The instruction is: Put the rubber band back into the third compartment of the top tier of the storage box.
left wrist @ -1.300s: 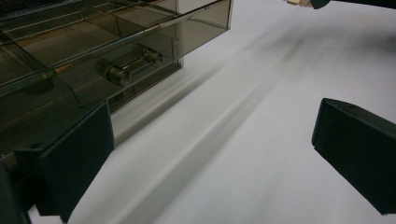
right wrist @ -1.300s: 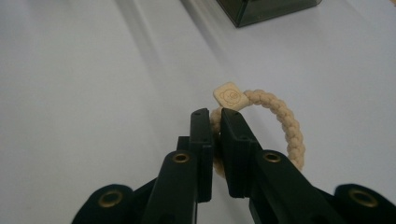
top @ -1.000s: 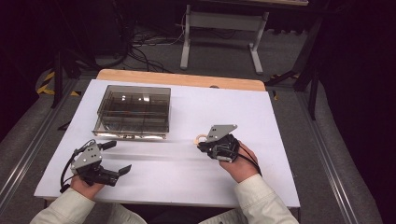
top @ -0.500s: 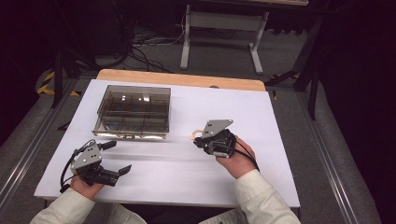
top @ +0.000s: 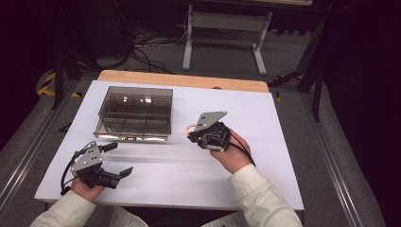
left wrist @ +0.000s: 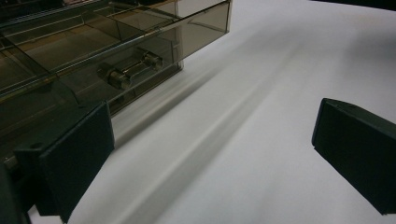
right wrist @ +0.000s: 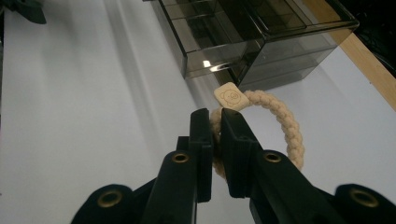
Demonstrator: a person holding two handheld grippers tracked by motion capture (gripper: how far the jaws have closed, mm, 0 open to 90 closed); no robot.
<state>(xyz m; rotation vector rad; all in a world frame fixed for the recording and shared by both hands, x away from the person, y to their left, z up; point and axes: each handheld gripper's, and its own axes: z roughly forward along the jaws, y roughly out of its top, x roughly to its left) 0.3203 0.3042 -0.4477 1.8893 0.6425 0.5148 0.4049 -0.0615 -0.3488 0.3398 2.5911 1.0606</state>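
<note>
A cream braided rope ring [right wrist: 286,127] with a square tag [right wrist: 231,97] showing a bear face hangs from my right gripper [right wrist: 215,126], whose jaws are shut on the braid. In the high view the right gripper [top: 193,135] holds the ring [top: 188,127] above the white table, just right of the smoky clear plastic box [top: 135,113]. My left gripper [top: 120,159] rests low near the table's front left, open with nothing between its pads [left wrist: 70,154]. The box's front wall [left wrist: 93,70] lies just ahead of it.
The box [right wrist: 243,42] has several inner compartments and a small metal fitting [left wrist: 130,74] at its front. The white sheet [top: 265,142] covers the table, with a wooden edge [top: 179,79] at the back. Stands and cables are on the floor beyond.
My right gripper has risen and moved left toward the box with the rope ring in its jaws. The left gripper has stayed where it was.
</note>
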